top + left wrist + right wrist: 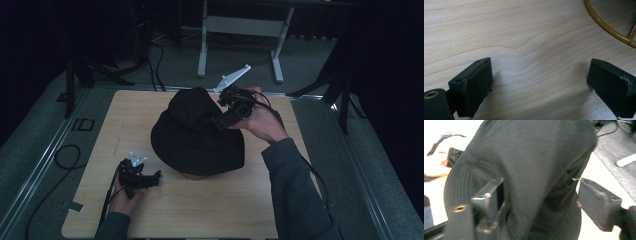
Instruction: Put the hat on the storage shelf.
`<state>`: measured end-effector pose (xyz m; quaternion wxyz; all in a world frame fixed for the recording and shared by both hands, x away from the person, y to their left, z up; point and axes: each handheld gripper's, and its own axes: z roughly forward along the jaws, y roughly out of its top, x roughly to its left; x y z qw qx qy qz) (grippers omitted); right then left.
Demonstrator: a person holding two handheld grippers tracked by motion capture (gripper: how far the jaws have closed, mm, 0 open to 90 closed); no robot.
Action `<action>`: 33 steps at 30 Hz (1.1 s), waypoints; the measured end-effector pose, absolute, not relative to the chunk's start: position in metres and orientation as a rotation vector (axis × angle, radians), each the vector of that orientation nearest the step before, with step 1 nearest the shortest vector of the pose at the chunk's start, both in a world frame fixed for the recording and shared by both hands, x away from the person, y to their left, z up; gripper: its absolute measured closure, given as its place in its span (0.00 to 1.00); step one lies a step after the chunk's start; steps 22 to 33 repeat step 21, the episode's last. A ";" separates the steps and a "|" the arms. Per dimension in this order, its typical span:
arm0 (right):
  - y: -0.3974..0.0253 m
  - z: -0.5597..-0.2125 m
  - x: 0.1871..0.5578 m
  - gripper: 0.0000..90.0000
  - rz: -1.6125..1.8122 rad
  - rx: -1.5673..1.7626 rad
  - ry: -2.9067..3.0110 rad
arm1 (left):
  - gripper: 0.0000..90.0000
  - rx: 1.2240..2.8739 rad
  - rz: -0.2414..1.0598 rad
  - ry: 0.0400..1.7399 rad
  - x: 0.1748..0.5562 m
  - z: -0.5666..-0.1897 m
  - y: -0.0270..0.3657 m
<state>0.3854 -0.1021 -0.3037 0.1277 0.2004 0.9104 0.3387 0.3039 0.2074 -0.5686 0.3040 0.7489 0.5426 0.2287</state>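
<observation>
High view: black hat [197, 132] sits mid-bench on a wire stand, right claw [226, 117] spread around its crown, left claw [150, 178] released just beside the brim; pinch fabric squarely before lifting.

Black hat [197, 132], pale woodgrain table [225, 210]
</observation>
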 end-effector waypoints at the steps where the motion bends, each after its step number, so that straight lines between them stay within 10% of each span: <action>1: -0.104 -0.303 0.386 0.15 0.994 0.600 2.645 | 0.08 1.984 0.606 1.438 0.304 -0.569 0.207; 33: -0.129 -0.300 0.372 0.11 1.002 0.629 2.627 | 0.08 1.985 0.604 1.438 0.304 -0.568 0.207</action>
